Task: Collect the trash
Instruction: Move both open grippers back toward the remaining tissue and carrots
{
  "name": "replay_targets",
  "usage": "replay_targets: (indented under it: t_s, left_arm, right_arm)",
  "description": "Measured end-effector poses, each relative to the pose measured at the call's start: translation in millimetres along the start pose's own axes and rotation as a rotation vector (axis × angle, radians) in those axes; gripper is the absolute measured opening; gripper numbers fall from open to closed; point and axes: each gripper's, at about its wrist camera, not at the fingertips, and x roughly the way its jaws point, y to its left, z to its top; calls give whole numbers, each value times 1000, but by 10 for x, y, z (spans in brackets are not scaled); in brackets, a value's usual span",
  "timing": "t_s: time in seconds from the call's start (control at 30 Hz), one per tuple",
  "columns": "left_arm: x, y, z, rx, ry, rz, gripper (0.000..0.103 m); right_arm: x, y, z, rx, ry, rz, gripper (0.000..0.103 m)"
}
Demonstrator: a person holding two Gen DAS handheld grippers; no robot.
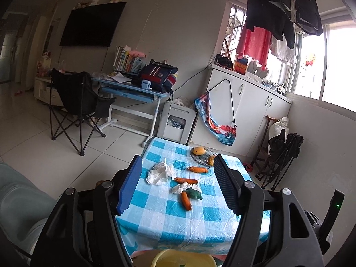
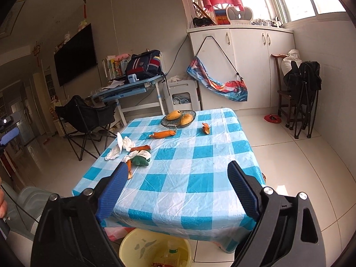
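On the table with the blue and white check cloth [image 1: 155, 218] [image 2: 200, 166] lie crumpled white tissues [image 1: 160, 173] [image 2: 121, 146], several orange peel-like scraps [image 1: 186, 180] [image 2: 163, 134], a green scrap [image 1: 194, 193] [image 2: 140, 161] and small white wrappers [image 1: 182, 188] [image 2: 140, 154]. A yellow bin [image 1: 182, 258] [image 2: 155, 249] stands on the floor under the near table edge, with a bottle and other litter inside. My left gripper [image 1: 176, 157] hovers open before the near edge, nothing between its pads. My right gripper [image 2: 178, 164] is open too, above the near corner and empty.
A glass dish [image 1: 201, 159] [image 2: 169, 123] with two mangoes sits at the table's far end. Beyond are a black folding chair [image 1: 75, 102], a blue desk [image 1: 133, 89] and a white cabinet [image 2: 251, 66]. Folded chairs [image 2: 302, 98] lean at the right wall. A pale cushion [image 1: 17, 200] lies at the left.
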Motion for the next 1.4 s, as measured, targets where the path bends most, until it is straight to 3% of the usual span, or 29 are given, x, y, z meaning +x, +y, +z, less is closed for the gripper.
replay_targets:
  t_s: [0.17,0.67,1.03,1.4]
  left_arm:
    - [252,-18,-39,17,5,23,65]
    - [1149,204,-544,20,196,111,65]
    - [1622,291,-752,14,289,139,65]
    - [2218,313,-705,14,335,162,66]
  right_arm:
    - [260,-12,11,-20,32,11,90]
    - [762,-91,-345,19,190,59,94]
    - [1087,-80,-338,0,229,60,94]
    - [1497,137,-164,-26,258,128,94]
